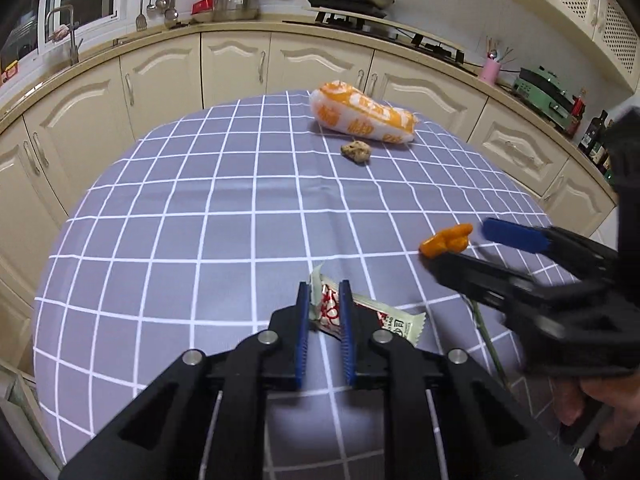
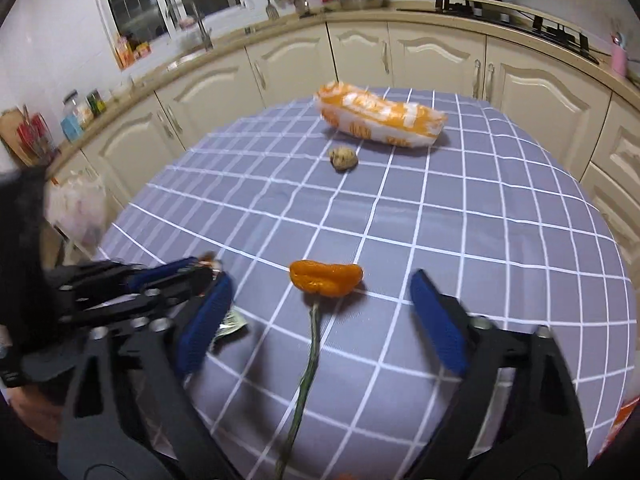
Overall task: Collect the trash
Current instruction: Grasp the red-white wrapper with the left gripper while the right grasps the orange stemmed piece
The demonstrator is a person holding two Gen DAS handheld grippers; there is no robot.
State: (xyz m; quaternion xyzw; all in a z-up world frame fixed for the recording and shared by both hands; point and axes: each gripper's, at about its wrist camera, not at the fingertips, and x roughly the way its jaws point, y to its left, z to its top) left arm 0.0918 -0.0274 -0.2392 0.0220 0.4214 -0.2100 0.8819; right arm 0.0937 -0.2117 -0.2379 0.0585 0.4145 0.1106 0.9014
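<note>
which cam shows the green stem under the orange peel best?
Right wrist: the stem runs in full from the orange peel toward the lens, between the open right gripper. Left wrist shows only a short piece behind that gripper.

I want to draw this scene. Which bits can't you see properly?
- Wrapper: left view, fingers cover its middle; right view, mostly hidden by the left gripper.
- Stem: right view, bottom edge cuts it off.
- Bag: right view, too blurred to tell what's inside.
</note>
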